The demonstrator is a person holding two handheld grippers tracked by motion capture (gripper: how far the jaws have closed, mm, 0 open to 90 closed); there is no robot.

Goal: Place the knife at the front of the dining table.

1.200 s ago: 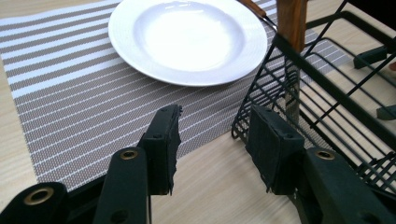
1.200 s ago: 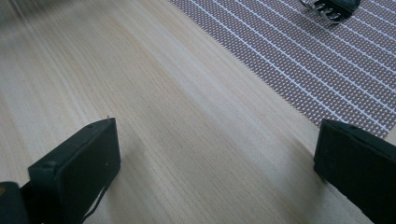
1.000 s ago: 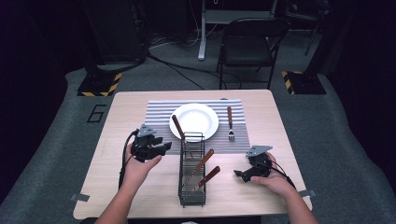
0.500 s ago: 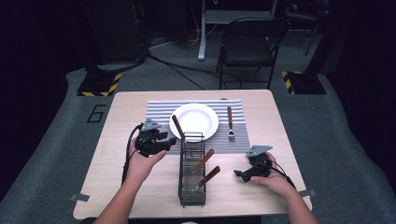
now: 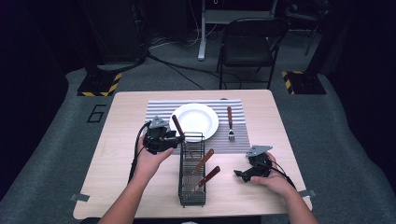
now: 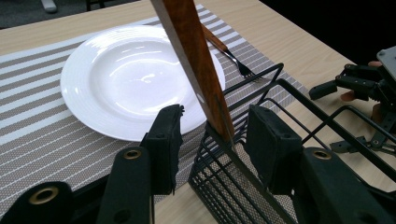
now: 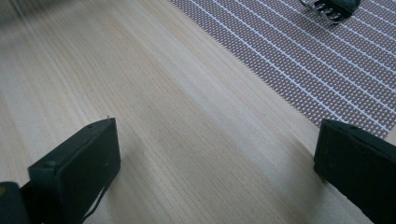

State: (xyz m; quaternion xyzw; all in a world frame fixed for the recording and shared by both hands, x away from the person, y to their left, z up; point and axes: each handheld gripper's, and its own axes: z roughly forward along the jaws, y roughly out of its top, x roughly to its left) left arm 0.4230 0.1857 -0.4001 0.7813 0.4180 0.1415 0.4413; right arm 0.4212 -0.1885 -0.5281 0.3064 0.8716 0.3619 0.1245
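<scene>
The left claw (image 6: 212, 140) stands apart around a brown wooden utensil handle (image 6: 194, 60) leaning at the far end of the black wire caddy (image 5: 192, 170), apparently not yet clamped. The right claw (image 7: 217, 163) gapes wide over the light wooden bench (image 5: 121, 116) near its right front corner.

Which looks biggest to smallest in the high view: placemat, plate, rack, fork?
1. Placemat, clearly the widest.
2 and 3. Rack and plate: too alike to rank; the rack is longer but narrower, and nearer the camera.
4. Fork, a thin strip on the placemat.
</scene>
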